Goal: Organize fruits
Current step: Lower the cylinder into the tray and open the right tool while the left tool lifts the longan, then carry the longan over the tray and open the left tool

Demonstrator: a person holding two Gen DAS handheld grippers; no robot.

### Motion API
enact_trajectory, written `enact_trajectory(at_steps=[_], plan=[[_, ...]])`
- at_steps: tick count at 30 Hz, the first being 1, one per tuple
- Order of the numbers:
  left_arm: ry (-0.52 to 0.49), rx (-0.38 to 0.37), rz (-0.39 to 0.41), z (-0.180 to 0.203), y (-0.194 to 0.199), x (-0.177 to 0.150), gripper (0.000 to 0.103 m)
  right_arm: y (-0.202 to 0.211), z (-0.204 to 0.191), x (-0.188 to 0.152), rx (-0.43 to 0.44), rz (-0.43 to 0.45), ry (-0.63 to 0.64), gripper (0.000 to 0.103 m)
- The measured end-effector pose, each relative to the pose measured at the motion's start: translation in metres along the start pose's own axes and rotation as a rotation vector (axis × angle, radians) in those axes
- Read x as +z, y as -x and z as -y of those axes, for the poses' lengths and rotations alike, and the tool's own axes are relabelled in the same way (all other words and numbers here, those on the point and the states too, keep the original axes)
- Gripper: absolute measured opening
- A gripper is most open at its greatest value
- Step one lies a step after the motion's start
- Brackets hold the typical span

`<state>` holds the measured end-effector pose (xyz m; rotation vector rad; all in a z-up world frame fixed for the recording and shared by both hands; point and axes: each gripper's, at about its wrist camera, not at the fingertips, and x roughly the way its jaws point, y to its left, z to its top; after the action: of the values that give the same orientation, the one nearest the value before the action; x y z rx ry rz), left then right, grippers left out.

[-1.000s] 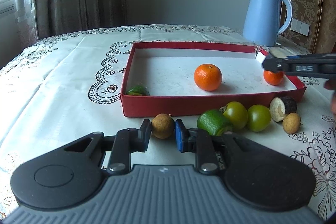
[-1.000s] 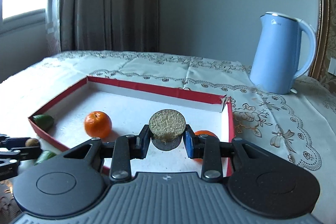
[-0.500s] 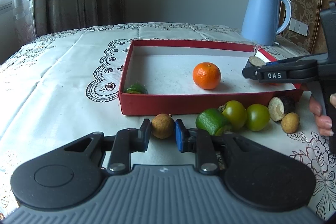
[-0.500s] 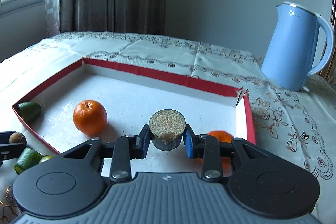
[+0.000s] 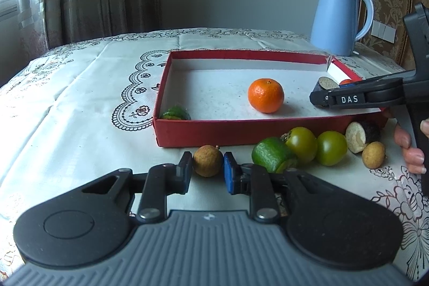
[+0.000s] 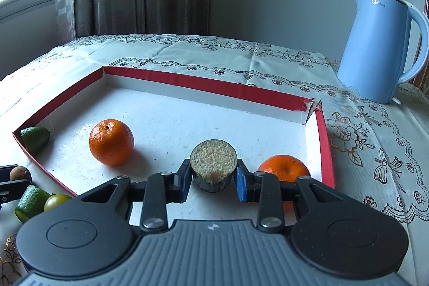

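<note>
The left gripper (image 5: pixel 207 169) has its fingers (image 5: pixel 185 172) clamped on a small round tan longan (image 5: pixel 207 160), which sits low over the cream embroidered tablecloth covering the surface (image 5: pixel 80 111), just in front of the shallow red cardboard tray with a white floor (image 5: pixel 214 129).

The right gripper (image 6: pixel 213 178) reaches over the tray's right part, its fingers (image 6: pixel 240 184) pressed against a short dark-skinned cylindrical fruit piece with a pale, grainy cut face (image 6: pixel 213 168); that face is turned toward the camera. Whether the piece touches the tray floor cannot be told.

Inside the tray lie a large orange mandarin (image 6: pixel 111 141) near the middle, a second orange mandarin (image 6: pixel 284 168) by the right wall just behind the right gripper, and a green lime-like fruit (image 6: pixel 34 136) in the near left corner.

Outside the tray's front wall, in a row, lie a cut green fruit (image 5: pixel 272 154), two round green tomatoes (image 5: pixel 316 145) touching each other, another dark-skinned piece with a pale cut end (image 5: pixel 360 133), and a second tan longan (image 5: pixel 373 154). A pale blue electric kettle (image 6: pixel 380 52) stands beyond the tray's far right corner.
</note>
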<state>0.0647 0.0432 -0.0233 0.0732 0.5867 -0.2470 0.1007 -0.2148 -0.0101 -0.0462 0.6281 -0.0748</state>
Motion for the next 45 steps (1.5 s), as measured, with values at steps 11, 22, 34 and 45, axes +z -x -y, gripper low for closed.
enact_trajectory(at_steps=[11, 22, 34, 45], plan=[[0.001, 0.021, 0.000, 0.000, 0.002, 0.000, 0.022, 0.001, 0.005, -0.001, 0.015, -0.008, -0.030, 0.033], [0.001, 0.016, 0.033, -0.003, 0.019, 0.007, 0.022, 0.030, 0.011, -0.007, 0.042, 0.073, -0.046, 0.055], [-0.009, 0.008, 0.089, 0.003, 0.012, 0.047, 0.022, 0.055, 0.038, -0.024, 0.085, 0.149, -0.203, 0.057], [0.031, 0.054, 0.049, 0.003, -0.049, 0.084, 0.022, 0.065, 0.034, -0.023, 0.042, 0.237, -0.187, 0.069]])
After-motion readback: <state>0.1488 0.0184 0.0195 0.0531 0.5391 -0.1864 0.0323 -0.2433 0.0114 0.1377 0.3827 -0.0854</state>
